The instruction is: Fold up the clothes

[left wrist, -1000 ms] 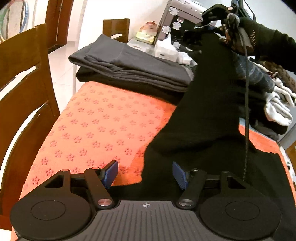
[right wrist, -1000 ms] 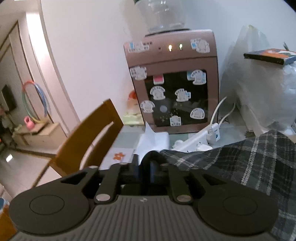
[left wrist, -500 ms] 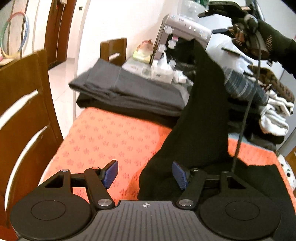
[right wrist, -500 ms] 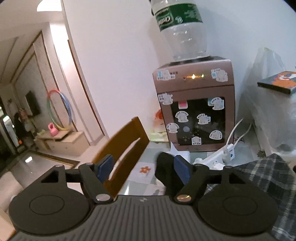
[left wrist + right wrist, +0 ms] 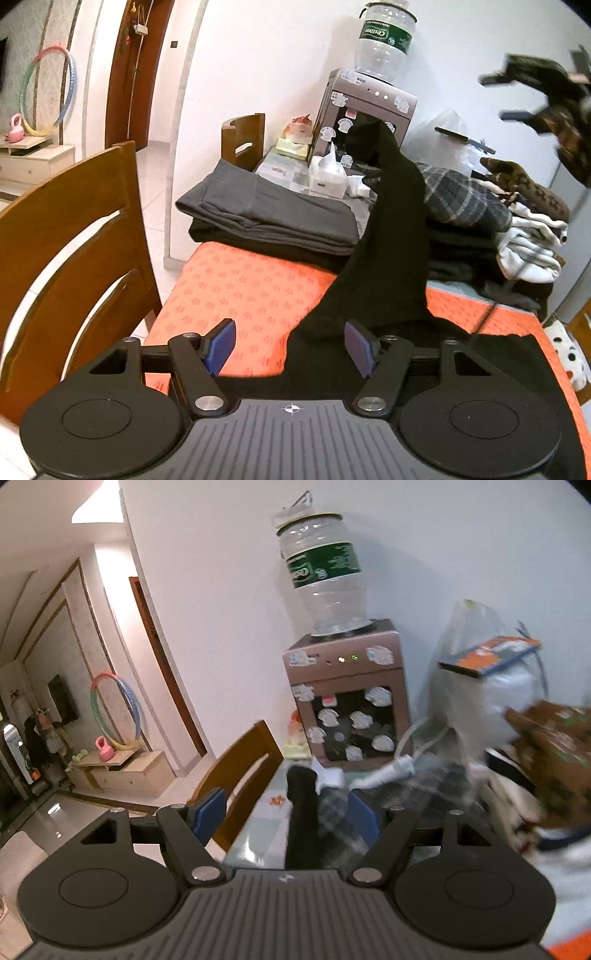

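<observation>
Right now both hand-held grippers, left [image 5: 290,347] and right [image 5: 286,814], are spread wide, gripping nothing (black garment [image 5: 391,236] stretches up from the orange surface [image 5: 243,284])

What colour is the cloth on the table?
Orange with small flowers, the cloth shows best in the left wrist view.

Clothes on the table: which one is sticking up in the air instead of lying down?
The black garment. One end stands up tall, while the folded grey pants and plaid shirt lie flat in piles.
</observation>
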Demonstrator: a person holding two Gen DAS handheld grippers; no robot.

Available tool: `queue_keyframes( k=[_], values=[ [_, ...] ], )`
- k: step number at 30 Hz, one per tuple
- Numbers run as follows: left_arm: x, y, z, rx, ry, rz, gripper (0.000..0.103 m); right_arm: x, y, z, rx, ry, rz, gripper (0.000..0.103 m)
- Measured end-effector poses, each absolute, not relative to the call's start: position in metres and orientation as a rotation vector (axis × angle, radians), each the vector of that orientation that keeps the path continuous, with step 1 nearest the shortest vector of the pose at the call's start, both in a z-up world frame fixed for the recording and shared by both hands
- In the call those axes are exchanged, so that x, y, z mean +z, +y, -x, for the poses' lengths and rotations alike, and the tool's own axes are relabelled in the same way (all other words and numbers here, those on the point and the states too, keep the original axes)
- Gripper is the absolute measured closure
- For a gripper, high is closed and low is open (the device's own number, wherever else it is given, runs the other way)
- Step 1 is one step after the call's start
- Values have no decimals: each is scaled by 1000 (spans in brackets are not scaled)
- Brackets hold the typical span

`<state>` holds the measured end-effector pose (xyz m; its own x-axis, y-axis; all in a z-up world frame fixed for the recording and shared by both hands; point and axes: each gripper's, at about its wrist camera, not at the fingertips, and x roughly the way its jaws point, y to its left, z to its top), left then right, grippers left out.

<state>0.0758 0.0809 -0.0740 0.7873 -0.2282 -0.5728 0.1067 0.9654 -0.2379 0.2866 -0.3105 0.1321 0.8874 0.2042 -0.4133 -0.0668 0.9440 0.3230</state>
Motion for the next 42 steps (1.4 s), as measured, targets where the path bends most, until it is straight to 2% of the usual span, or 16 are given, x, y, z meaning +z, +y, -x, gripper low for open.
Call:
queue_keyframes(
  k=[8, 17, 25, 33, 38, 42],
  values=[
    [-63, 89, -23, -171, 637, 169, 35, 115, -346, -153, 87, 500, -301, 24],
    [-63, 87, 52, -120, 644, 136, 35, 65, -386, -10, 50, 570, -343, 23],
    [-83, 67, 144, -38, 676, 175, 35, 6, -412, 103, 58, 687, -253, 23],
    [-108, 40, 203, -13, 711, 213, 36, -51, -424, 192, 130, 762, -117, 24],
    [-123, 23, 236, 0, 731, 238, 46, -88, -424, 229, 158, 825, -28, 27],
    [-126, 14, 228, -11, 732, 255, 54, -108, -422, 242, 170, 870, 52, 33]
  ],
)
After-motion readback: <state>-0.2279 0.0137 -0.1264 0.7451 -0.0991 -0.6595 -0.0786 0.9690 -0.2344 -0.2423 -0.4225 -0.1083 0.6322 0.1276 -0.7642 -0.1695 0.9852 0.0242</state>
